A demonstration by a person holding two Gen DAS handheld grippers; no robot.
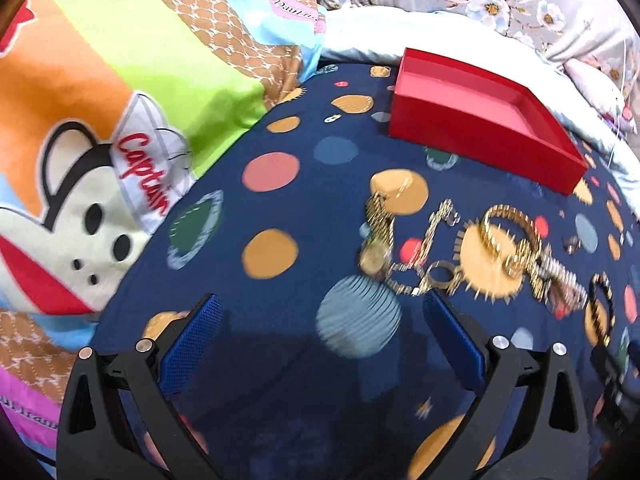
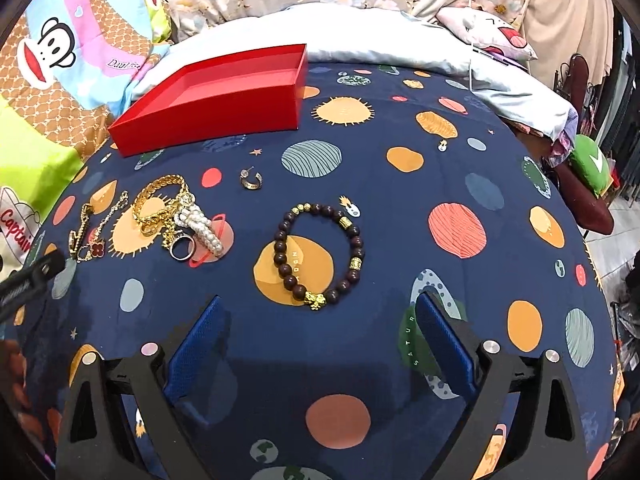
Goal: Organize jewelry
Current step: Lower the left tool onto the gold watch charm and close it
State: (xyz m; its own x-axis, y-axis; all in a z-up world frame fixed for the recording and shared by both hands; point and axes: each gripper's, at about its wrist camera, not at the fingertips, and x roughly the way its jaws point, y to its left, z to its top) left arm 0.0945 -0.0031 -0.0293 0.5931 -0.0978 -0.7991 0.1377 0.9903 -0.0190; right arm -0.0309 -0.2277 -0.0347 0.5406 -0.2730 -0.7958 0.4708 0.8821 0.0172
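The right tongs (image 2: 318,320) are wide open and hold nothing. They hang just above a bed covered by a dark blue planet sheet (image 2: 400,208). Right in front of them lies a dark bead bracelet (image 2: 319,251) with a few gold beads, flat on the sheet and apart from the rest.

Further left sits a little heap of jewelry — a thick gold chain bracelet (image 2: 160,204), a pearl bracelet (image 2: 202,222) touching it, and a silver ring (image 2: 183,247) just beside the pearls. A thin gold chain with a red clover charm (image 2: 94,232) lies near the left edge. A small hoop earring (image 2: 251,181) rests alone between the heap and the red box (image 2: 216,108). The box is open at the far side of the sheet, and nothing shows inside it.

The left tongs (image 1: 320,312) are also wide open and empty. Their view is blurry, but the gold jewelry heap (image 1: 516,248) lies ahead and to the right, with the red box (image 1: 480,124) beyond it. A cartoon monkey blanket (image 1: 100,160) lies at the left.
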